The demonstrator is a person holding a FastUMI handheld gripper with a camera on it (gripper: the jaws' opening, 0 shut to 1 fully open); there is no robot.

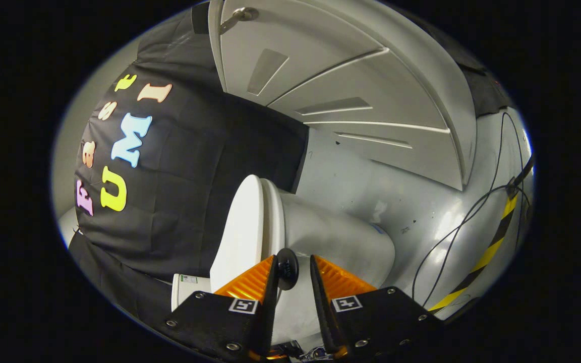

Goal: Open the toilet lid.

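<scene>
Lid (242, 229) stands raised off the toilet (331, 242), near the black cloth wall (189, 191). Claw (293, 275) sits before the bowl, its fingers (263, 282) parted a little with a small black knob (287, 267) at the left fingertip; whether both press it, I cannot tell. Door (341, 85) and cables (462, 222) lie beyond, on the floor (411, 201).

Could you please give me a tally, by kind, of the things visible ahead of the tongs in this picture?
Toilet with lid: 1
Black knob, between the fingers of the tongs: 1
White door: 1
Door handle: 1
Striped floor tape: 1
Black cables: at least 2
Total: at least 7
</scene>
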